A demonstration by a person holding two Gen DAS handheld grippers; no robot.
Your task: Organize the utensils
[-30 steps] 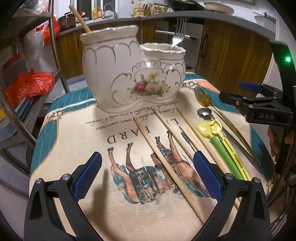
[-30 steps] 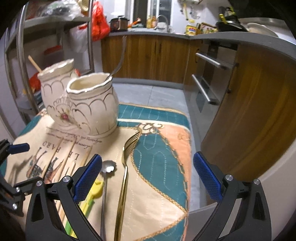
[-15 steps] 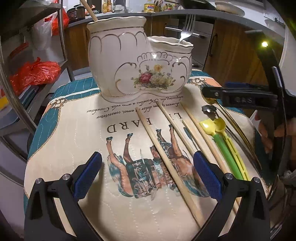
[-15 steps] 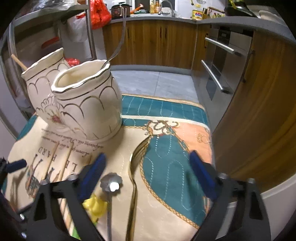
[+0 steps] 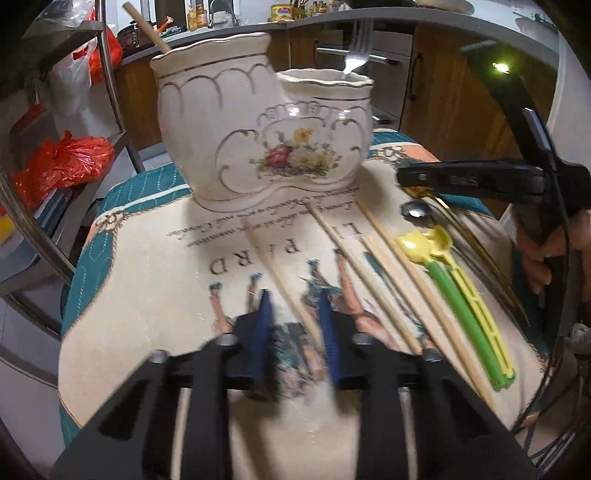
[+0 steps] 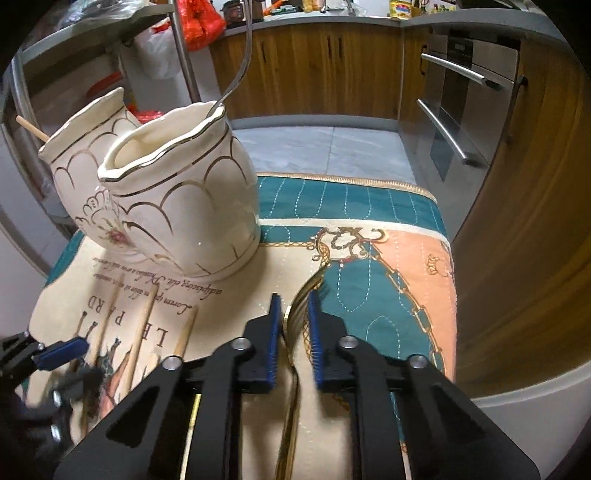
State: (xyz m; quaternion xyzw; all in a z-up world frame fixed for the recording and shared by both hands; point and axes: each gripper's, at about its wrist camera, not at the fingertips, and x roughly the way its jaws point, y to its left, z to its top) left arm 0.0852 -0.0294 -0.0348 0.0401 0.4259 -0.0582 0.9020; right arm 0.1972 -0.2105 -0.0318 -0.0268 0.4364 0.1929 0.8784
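A cream two-compartment ceramic holder [image 5: 258, 140] [image 6: 184, 206] stands at the back of the printed mat [image 5: 147, 295]. A silver fork [image 5: 356, 48] stands in its lower cup and a chopstick [image 5: 144, 26] in the taller one. Several chopsticks, a yellow spoon [image 5: 417, 245] with a green handle and a small silver spoon [image 5: 415, 212] lie on the mat. My left gripper [image 5: 293, 306] is closing around one chopstick [image 5: 280, 273], with a gap still showing beside it. My right gripper [image 6: 293, 299] is closing, its pads pressing the head of the gold fork [image 6: 295, 317].
The mat ends close to the right of the gold fork, with wooden cabinets [image 6: 314, 70] and an oven [image 6: 461, 96] beyond. A metal rack [image 5: 110, 92] with red bags [image 5: 62, 162] stands on the left. A person's hand [image 5: 535, 254] holds the right gripper.
Both grippers went from wide open to nearly closed. The right one came down onto the gold fork; the left one's jaws drew in around a chopstick.
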